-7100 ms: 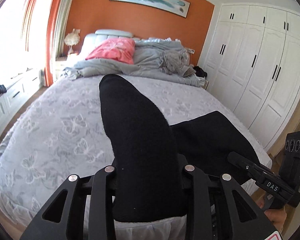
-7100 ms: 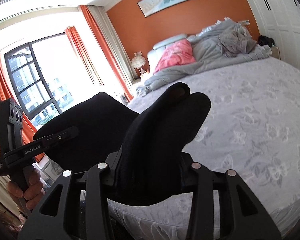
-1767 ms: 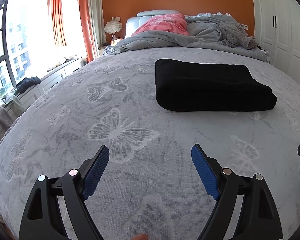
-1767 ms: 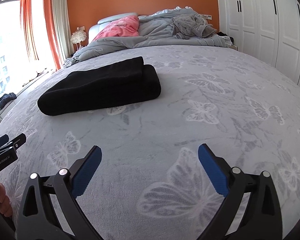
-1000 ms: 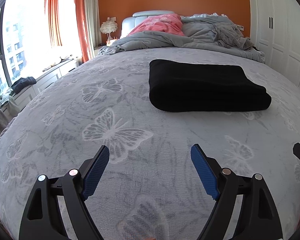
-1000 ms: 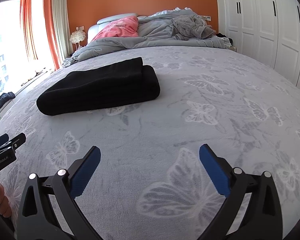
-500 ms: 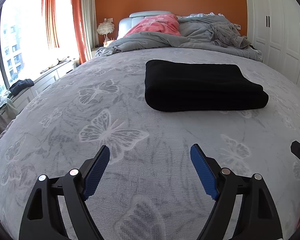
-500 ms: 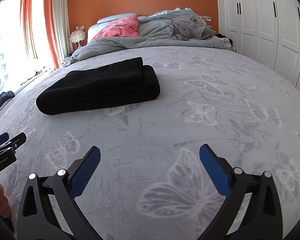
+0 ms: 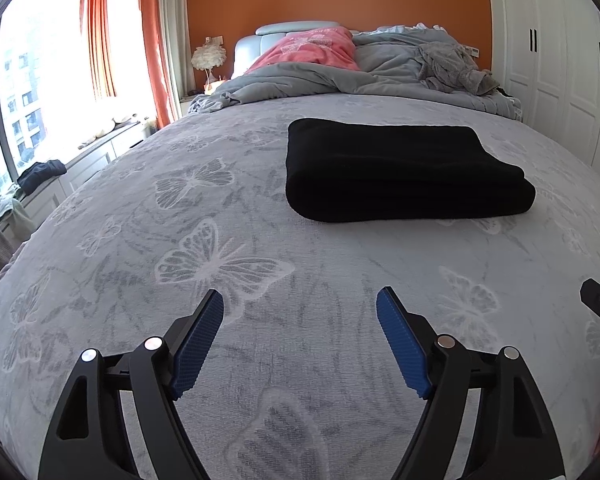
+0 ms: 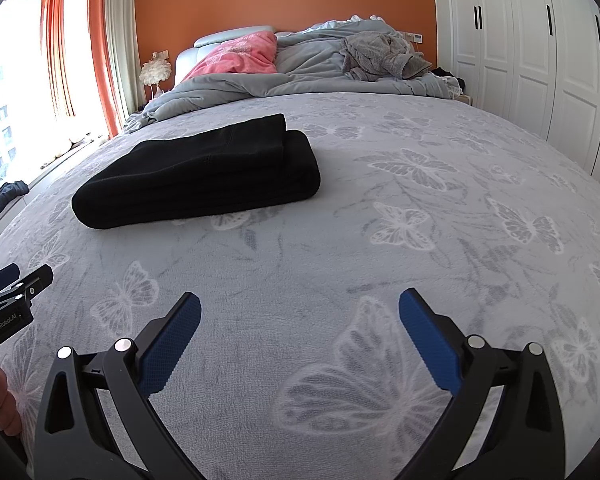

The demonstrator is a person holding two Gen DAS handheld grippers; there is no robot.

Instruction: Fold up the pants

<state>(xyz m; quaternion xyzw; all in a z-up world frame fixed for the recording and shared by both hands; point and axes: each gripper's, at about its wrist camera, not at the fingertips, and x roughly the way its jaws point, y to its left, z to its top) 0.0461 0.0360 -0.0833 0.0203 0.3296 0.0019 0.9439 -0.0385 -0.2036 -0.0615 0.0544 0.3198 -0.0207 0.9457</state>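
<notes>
The black pants (image 9: 400, 168) lie folded into a thick rectangular bundle on the grey butterfly-print bedspread (image 9: 220, 256). In the right wrist view the same pants (image 10: 204, 172) sit ahead and to the left. My left gripper (image 9: 300, 300) hovers over the bedspread well short of the bundle; its jaws stand wide and are closing slightly, with nothing between them. My right gripper (image 10: 300, 304) is open over bare bedspread (image 10: 380, 240), nothing between its blue pads (image 10: 428, 340). The left gripper's body (image 10: 8, 300) shows at the left edge, held by a hand (image 10: 0, 404).
A rumpled grey duvet (image 9: 340, 80) and a pink pillow (image 9: 312, 50) are heaped at the head of the bed. White wardrobe doors (image 10: 540, 60) line the right wall. A window with orange curtains (image 9: 152, 40) and a low bench with clothes (image 9: 40, 172) are on the left.
Seven seconds ago both grippers held the black pants up. Now the pants lie folded on the bed and both grippers are free. Over the last second the left jaws narrowed slightly.
</notes>
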